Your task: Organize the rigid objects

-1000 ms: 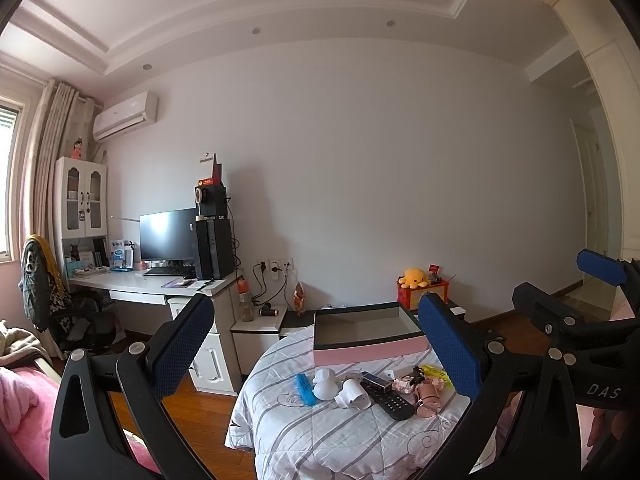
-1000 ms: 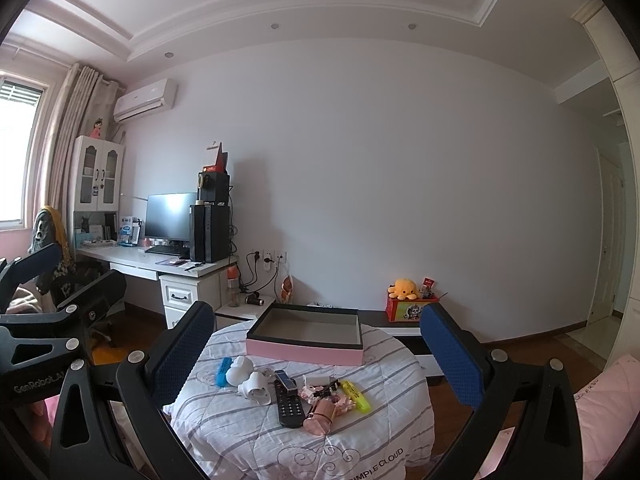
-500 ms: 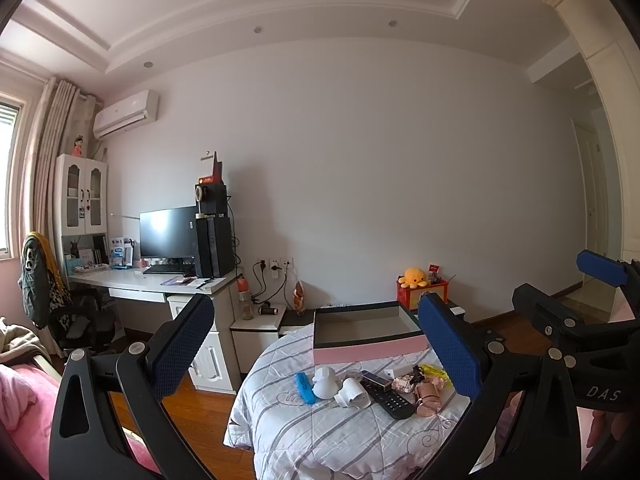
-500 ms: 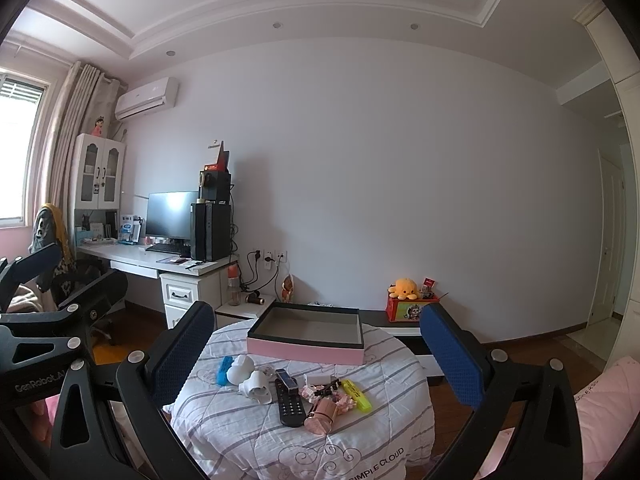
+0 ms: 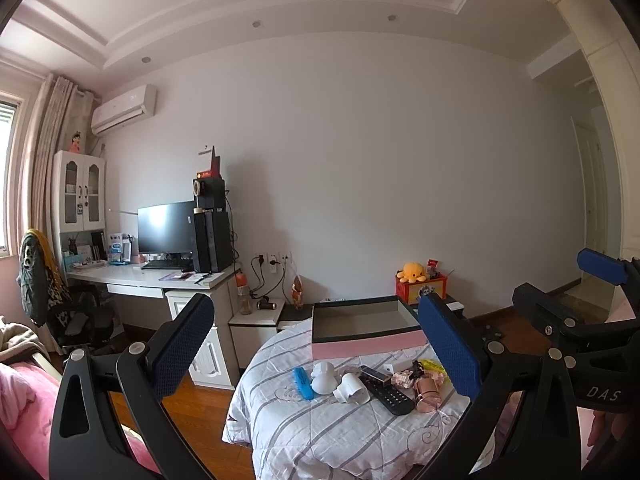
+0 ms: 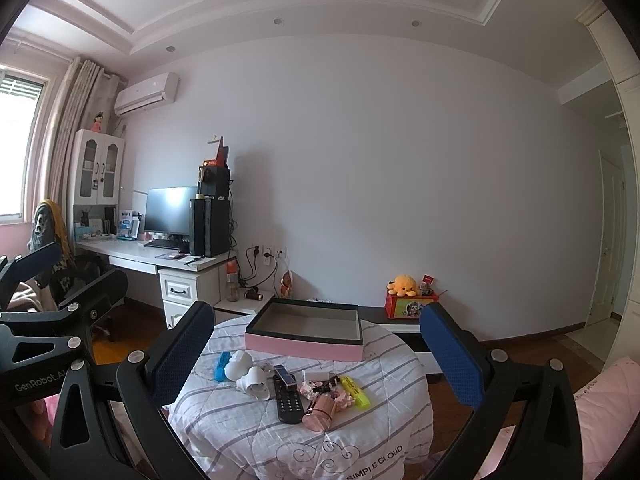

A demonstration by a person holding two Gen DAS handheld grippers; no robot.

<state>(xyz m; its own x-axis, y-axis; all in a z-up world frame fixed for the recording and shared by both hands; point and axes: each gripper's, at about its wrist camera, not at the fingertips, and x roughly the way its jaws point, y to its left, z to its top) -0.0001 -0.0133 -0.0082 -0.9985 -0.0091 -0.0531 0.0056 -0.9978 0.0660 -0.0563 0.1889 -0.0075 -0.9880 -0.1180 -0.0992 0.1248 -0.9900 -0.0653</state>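
A round table under a striped cloth (image 6: 248, 432) carries an empty pink box with a dark rim (image 6: 304, 334) at its far side. In front of the box lies a cluster: a blue bar (image 6: 222, 365), white plugs (image 6: 254, 386), a black remote (image 6: 288, 400), a pink bottle (image 6: 318, 414) and a yellow highlighter (image 6: 356, 390). The same box (image 5: 360, 322) and remote (image 5: 386, 390) show in the left wrist view. My left gripper (image 5: 316, 352) and right gripper (image 6: 316, 354) both hang open, well short of the table, holding nothing.
A white desk (image 6: 160, 258) with a monitor and black tower stands at the left wall, a chair (image 5: 80, 320) before it. A low stand holds a red box with an orange plush (image 6: 404, 286). Pink bedding (image 6: 604, 408) lies at the right, wooden floor around the table.
Both views have barely shifted; the table and its objects sit a touch lower and nearer. Both grippers remain open.
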